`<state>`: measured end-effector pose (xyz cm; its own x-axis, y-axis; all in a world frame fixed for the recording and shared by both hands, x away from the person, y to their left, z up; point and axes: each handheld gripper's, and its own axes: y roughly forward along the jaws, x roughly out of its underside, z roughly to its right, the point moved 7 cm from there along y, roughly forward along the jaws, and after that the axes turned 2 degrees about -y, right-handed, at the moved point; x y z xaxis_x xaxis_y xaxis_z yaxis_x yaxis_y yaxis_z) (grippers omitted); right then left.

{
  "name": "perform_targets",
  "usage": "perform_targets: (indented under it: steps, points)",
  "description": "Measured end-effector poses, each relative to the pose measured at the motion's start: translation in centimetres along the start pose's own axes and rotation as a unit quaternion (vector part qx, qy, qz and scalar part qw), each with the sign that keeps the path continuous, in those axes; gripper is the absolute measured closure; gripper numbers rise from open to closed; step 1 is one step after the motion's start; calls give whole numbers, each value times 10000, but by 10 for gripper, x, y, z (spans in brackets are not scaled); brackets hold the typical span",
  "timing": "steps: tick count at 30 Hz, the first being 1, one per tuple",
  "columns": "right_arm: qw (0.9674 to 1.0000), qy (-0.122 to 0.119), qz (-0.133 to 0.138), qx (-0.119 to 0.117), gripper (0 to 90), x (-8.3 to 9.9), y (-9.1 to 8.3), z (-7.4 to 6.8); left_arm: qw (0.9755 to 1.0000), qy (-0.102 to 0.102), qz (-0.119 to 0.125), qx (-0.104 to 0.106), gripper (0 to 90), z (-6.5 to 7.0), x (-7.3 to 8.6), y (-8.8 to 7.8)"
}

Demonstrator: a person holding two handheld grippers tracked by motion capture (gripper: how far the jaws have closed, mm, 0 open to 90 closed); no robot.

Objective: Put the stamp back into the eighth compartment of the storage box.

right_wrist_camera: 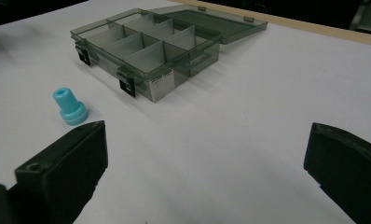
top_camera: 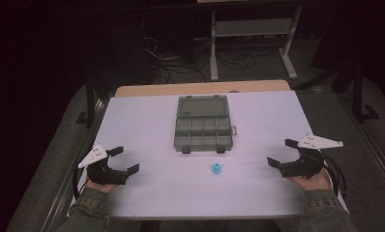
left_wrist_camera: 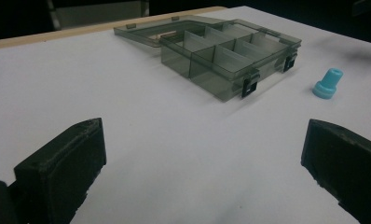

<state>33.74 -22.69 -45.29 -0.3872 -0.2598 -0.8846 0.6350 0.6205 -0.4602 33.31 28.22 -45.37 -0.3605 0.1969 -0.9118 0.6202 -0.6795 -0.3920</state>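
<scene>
Standing upright, blue plug [top_camera: 216, 168] between open left gripper [top_camera: 124, 159], right gripper [top_camera: 279, 152]

High view above the near edge of the desk [top_camera: 147, 193], looking forward and down, left and right tool views low over the desk, close, angled inward from opposite sides, all sharing the open compartment box [top_camera: 202, 126] and blue piece [top_camera: 216, 169]
</scene>
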Motion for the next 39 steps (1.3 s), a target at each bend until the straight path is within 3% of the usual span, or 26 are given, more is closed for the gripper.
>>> perform_targets:
  steps: [12, 30, 39]
  points:
    - [9999, -50, 95, 25, 0, -5, -4, -3, 10000, 10, -8, -19, 0, 0, 0, -1]
    - [10000, -16, -74, -17, 0, -6, -3, -7, 10000, 15, -7, -16, 0, 1, 0, -1]
    - [9996, -136, -228, -87, 0, -11, 1, -13, 10000, 10, -20, -30, 0, 1, 1, -1]
